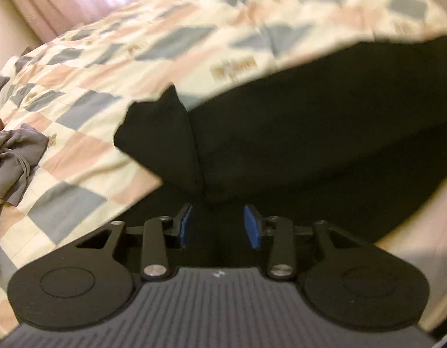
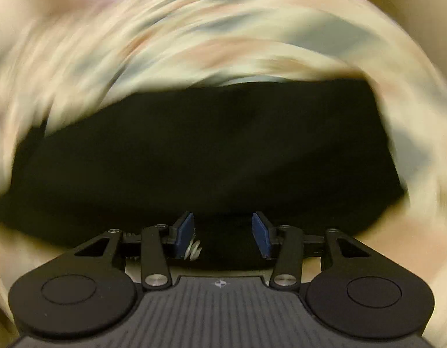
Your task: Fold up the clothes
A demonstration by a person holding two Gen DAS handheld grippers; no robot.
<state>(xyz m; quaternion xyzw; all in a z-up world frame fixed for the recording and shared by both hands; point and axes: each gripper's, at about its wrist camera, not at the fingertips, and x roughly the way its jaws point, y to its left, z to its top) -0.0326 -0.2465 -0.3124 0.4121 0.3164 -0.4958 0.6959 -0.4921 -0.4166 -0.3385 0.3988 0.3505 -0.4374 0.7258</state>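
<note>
Plain black garment [image 1: 310, 133] lying on a quilt [image 1: 113, 66] checked in cream, dusty pink and grey-blue diamonds, grey crumpled cloth [image 1: 14, 156] at the left, pink curtain [image 1: 49, 3] far back, both tools' pads [image 1: 253, 226] blue.

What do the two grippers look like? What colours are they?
Both look alike. The left gripper and right gripper each have two blue pads on black jointed links with silver bolts, two round black discs, and a ribbed grey body bearing a small white logo.
</note>
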